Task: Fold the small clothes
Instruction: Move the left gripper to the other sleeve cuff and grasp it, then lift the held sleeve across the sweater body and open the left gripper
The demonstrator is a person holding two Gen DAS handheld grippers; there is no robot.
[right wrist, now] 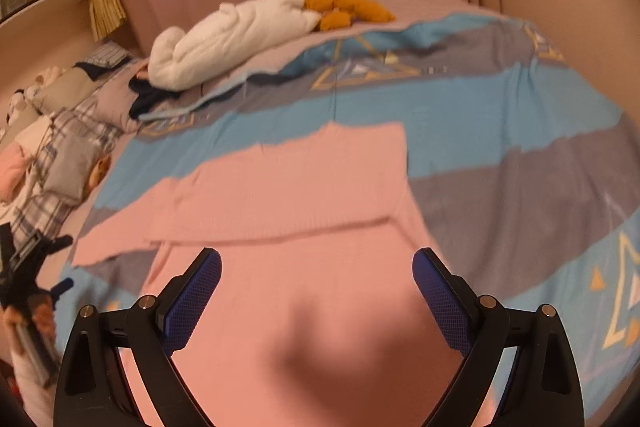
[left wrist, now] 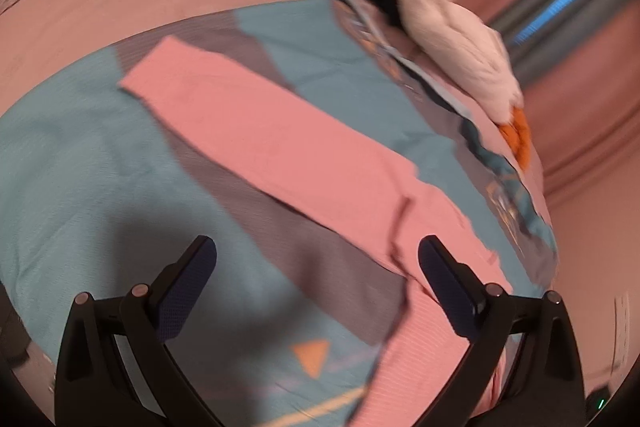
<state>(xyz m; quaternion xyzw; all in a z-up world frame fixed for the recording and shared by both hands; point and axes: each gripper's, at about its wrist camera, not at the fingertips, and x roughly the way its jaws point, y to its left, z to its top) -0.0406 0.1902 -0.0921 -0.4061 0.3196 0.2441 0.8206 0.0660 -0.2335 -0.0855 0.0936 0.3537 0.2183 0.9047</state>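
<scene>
Pink ribbed knit is what we have — a small pink garment lying flat on the blue-and-grey striped bedspread, one long sleeve folded across the body and running out toward the left. From the left wrist view that sleeve stretches away as a long flat strip.

Both tools are empty. The right gripper hovers over the lower body of the garment, jaws spread wide, nothing between the blue pads. The left gripper stands just as wide, one finger over the bedspread, the other over the pink edge, holding nothing.

How will it handle? My read: soft, light, limp — it will sag from any single pinch and drag on the cover instead of sliding clean. Best to take it with both grippers at once, at two corners of one edge, pinching through all layers so the folded sleeve rides along. The hem nearest the right gripper looks the natural place, though it lies partly out of frame.

Beyond, a white plush toy sits well apart near the bed's far edge.
</scene>
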